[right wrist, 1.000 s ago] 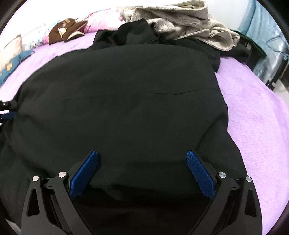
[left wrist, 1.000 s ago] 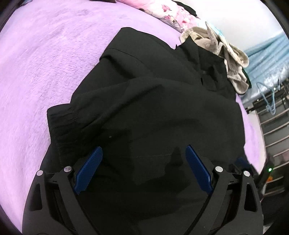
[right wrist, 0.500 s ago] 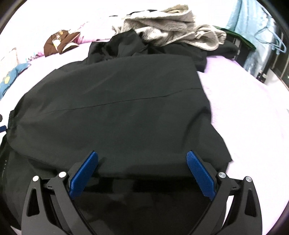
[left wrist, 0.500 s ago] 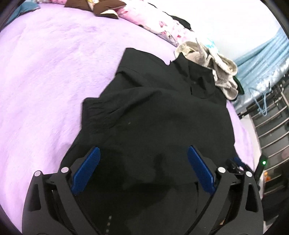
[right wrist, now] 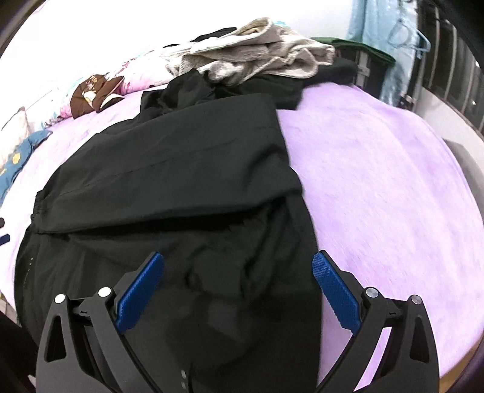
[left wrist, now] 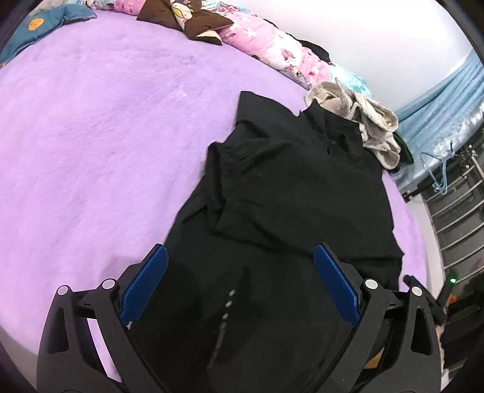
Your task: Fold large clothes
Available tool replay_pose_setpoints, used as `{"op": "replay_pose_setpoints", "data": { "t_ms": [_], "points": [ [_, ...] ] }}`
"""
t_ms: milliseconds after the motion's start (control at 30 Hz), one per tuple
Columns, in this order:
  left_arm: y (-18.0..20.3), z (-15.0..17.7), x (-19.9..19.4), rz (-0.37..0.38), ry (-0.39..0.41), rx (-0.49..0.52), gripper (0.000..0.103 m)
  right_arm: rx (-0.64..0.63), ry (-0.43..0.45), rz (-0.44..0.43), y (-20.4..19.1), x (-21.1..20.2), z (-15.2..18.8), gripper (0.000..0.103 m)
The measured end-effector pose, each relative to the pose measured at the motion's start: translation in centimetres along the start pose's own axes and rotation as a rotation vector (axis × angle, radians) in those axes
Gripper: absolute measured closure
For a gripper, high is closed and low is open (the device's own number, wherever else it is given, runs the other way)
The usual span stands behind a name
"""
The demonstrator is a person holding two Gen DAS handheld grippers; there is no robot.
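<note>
A large black garment (left wrist: 296, 193) lies spread on the purple bedcover (left wrist: 106, 127), its upper layer folded over the lower part. In the right wrist view the same black garment (right wrist: 181, 169) shows a folded edge across its middle and a rumpled lower layer. My left gripper (left wrist: 240, 284) hangs open above the garment's near end, blue pads wide apart with nothing between them. Over the near right part of the garment my right gripper (right wrist: 239, 287) is open too, and holds nothing.
A beige fleece garment (right wrist: 257, 60) is heaped at the far end, over more black cloth. Patterned pink bedding (left wrist: 272, 51) and a brown cushion (left wrist: 193, 21) line the head of the bed. A metal rack (left wrist: 462, 217) and blue hanger (left wrist: 438, 172) stand at right.
Both grippers have pulled back and up from the garment, so more purple bedcover shows. The garment's top layer now lies folded over, with its lower part exposed near the fingers.
</note>
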State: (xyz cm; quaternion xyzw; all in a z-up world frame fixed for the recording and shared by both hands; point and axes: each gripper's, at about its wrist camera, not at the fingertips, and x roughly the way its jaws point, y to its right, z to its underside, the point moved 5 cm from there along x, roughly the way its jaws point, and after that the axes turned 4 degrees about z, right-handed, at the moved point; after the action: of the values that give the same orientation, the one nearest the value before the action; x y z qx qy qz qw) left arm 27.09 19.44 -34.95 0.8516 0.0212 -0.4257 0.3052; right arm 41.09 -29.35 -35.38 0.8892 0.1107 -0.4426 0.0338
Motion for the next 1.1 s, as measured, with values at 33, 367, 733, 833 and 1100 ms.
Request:
{"op": "replay_pose_setpoints", "data": {
  "t_ms": [33,367,733,833,1100],
  "points": [
    [-0.3,0.3,-0.4,-0.004,0.0,-0.005,0.009,0.006,0.002,-0.001,0.3,-0.4,0.3,0.006],
    [-3.4,2.9,-3.4,-0.013,-0.028,-0.051,0.009,0.038,-0.013,-0.026,2.0,-3.8,4.6,0.006],
    [-7.0,7.4,-4.3,-0.038,-0.14,-0.03,0.009,0.03,-0.074,-0.084,3.0,-5.6,10.4,0.006],
    [-7.7,8.7,-4.4,-0.055,-0.17,-0.001,0.009,0.037,-0.099,-0.072,3.4,-5.6,12.0,0.006],
    [-7.7,12.1,-3.6,-0.056,-0.245,0.088,0.009,0.106,-0.151,-0.071,4.1,-4.9,15.3,0.006]
  ]
}}
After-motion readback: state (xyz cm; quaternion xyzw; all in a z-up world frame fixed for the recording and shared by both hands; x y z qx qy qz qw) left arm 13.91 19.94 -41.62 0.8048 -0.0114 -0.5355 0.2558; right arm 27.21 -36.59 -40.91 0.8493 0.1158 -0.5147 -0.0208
